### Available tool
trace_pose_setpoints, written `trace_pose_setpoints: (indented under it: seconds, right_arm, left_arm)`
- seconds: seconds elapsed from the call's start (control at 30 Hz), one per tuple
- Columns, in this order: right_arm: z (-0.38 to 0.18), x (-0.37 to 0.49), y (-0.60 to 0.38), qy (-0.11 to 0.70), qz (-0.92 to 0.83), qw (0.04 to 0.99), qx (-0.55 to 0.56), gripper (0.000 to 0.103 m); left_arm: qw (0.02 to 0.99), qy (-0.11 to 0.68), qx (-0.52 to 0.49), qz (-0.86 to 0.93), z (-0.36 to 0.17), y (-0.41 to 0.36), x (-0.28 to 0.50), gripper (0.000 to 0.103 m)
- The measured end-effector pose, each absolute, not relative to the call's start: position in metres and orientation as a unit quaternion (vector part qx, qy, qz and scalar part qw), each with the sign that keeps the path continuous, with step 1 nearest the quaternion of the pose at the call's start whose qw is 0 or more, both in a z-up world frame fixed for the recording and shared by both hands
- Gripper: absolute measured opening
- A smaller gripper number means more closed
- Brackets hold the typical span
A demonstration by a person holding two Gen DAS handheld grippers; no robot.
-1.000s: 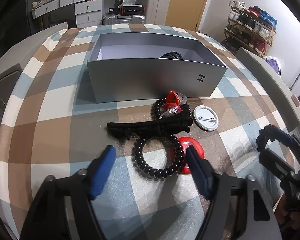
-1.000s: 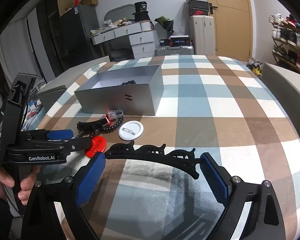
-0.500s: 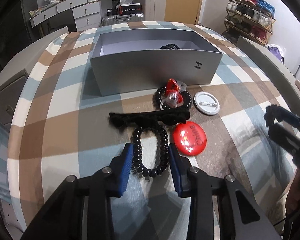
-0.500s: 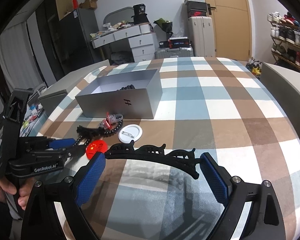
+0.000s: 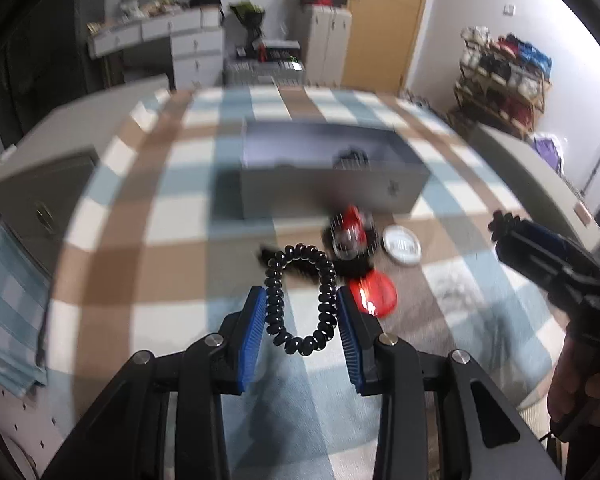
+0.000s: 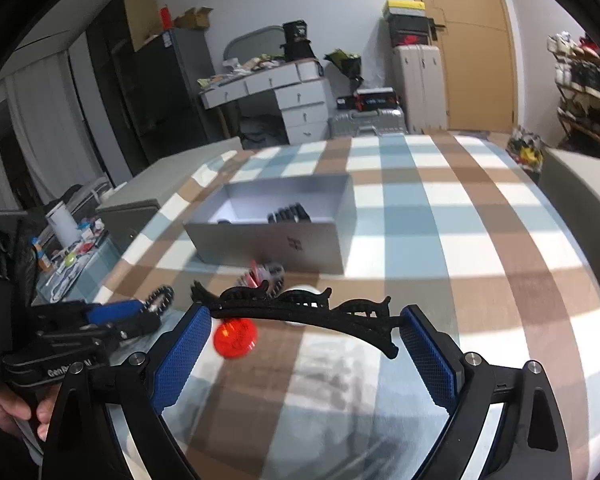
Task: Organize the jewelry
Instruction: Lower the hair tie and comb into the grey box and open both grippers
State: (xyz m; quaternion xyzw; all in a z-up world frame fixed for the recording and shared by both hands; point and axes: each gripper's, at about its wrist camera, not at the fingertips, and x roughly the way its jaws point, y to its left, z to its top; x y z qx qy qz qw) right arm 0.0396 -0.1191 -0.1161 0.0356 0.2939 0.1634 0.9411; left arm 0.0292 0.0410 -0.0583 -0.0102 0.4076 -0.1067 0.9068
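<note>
My left gripper [image 5: 301, 302] is shut on a black spiral hair tie [image 5: 300, 300] and holds it lifted above the checked tablecloth; it also shows in the right wrist view [image 6: 161, 298]. My right gripper [image 6: 305, 334] is shut on a long black hair clip [image 6: 300, 308] that spans its blue pads, also raised. A grey open box [image 5: 328, 192] stands ahead with a black item inside [image 6: 290, 213]. In front of it lie a red clip on a black bead bracelet [image 5: 350, 232], a white pin badge [image 5: 402, 240] and a red badge [image 5: 374, 292].
A black hair band [image 5: 346, 266] lies on the cloth behind the red badge. Grey cushioned edges [image 5: 540, 176] border the table. A side shelf with clutter [image 6: 68, 248] is at the left; drawers, suitcases and a shoe rack stand behind.
My left gripper closed on the spiral hair tie and lifted it off the cloth. My right gripper rose with the black hair clip still held.
</note>
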Motion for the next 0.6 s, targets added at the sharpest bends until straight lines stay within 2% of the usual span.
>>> trace_pose_setpoints:
  seconds: [0.33, 0.6]
  right_arm:
    - [-0.082, 0.075, -0.106, 0.267, 0.192, 0.943, 0.057, 0.096]
    - [-0.070, 0.109, -0.099, 0.257, 0.200, 0.944, 0.054, 0.096]
  left_arm:
    - [0.936, 0.344, -0.001, -0.077, -0.027, 0.040, 0.063, 0.030]
    - [0.939, 0.334, -0.014, -0.087, -0.025, 0.040, 0.089, 0.030]
